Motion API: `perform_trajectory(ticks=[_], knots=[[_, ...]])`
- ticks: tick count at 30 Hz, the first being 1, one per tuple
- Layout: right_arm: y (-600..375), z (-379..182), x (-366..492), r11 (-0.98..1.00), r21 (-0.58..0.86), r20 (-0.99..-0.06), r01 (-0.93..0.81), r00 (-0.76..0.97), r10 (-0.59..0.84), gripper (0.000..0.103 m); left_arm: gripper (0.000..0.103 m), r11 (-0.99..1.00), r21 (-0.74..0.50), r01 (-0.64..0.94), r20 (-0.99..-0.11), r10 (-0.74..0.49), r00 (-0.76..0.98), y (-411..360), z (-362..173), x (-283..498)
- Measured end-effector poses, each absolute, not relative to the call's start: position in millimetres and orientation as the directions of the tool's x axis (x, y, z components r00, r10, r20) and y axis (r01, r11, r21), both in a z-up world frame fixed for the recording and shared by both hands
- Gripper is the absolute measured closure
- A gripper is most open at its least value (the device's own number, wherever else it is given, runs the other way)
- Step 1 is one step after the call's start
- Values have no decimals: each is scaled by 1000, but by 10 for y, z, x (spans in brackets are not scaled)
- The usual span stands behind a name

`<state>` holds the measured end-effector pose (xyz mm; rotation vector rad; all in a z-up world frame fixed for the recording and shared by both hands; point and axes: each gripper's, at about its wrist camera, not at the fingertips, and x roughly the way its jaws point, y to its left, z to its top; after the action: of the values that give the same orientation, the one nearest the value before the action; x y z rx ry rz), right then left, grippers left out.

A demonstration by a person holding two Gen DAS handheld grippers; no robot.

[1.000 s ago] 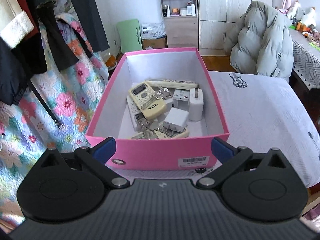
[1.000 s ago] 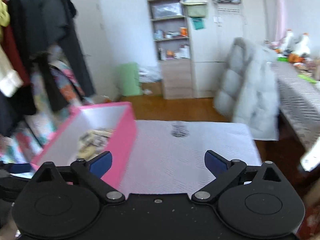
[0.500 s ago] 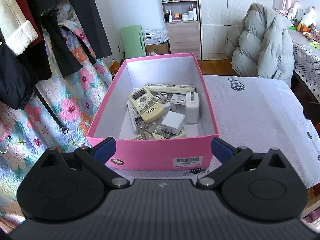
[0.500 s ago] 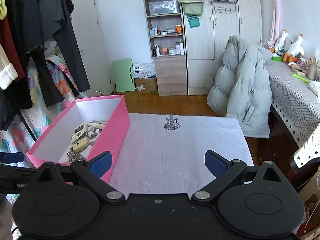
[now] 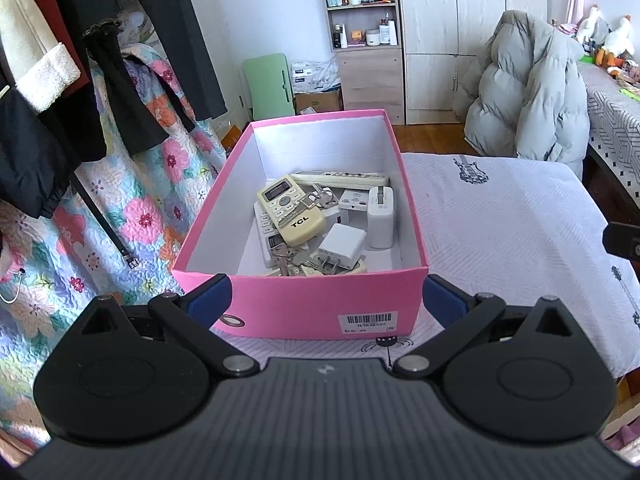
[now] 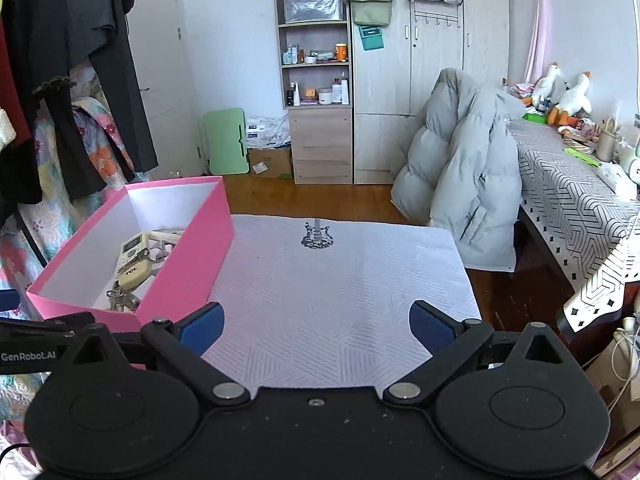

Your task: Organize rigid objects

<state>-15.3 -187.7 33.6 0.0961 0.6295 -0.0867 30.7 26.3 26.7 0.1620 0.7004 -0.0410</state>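
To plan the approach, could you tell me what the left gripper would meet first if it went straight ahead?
Probably the near wall of the pink box: the left gripper, jaws open, points straight at it.

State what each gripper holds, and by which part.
Nothing is held. The left gripper is open in front of the pink box, with nothing between its fingers. The right gripper is open over the white cloth.

1. The pink box's [image 6: 182, 264] near wall hides most of its contents in the right wrist view.
2. Remotes under the TCL remote [image 5: 291, 209] are mostly covered.
3. Barcode label [image 5: 370, 320] text is unreadable.
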Motion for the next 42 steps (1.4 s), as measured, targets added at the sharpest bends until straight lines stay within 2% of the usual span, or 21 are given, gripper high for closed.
perform_trajectory(ticks=[42], knots=[[-1897, 309, -152, 989, 51, -630, 142, 773, -79, 2, 0, 982, 164, 94, -650, 36, 759, 209, 224, 301]])
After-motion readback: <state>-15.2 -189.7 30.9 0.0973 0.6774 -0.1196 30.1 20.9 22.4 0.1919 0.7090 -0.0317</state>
